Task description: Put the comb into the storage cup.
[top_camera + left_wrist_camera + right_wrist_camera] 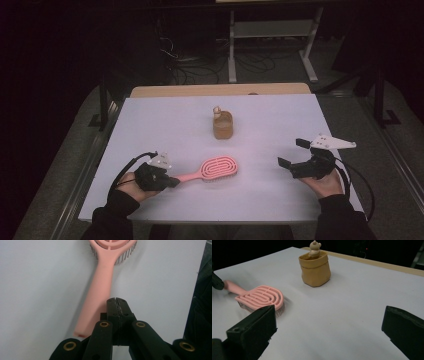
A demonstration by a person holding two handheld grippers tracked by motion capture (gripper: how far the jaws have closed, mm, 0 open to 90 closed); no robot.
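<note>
1. Pink plastic hairbrush (212,170) with an oval slotted head and a long straight handle: it lies flat on the white bench (165,125), near the front edge and left of centre, handle pointing toward the left gripper (172,182).
2. Left hand (131,186): it rests low at the front left of the bench and aims its gripper level, toward the right. The fingers (117,308) are closed on each other with nothing between them; their tips sit just beside the handle's end.
3. Right hand (327,184): palm up under the right gripper (290,152) at the front right of the bench, well apart from the hairbrush. Its fingers (255,327) stand wide apart and hold nothing.
4. Left gripper view: it gives the handle at close range, passing to the left of the closed fingers, and the dark bristles under the head.
5. Right gripper view: it gives the hairbrush head side-on with bristles down, and behind it a tan, soft-sided pouch (315,269) holding a small beige bear figure (314,248).
6. High view: it gives both dark sleeves and the trailing cables, and places the pouch behind the hairbrush, near the bench's middle.
</note>
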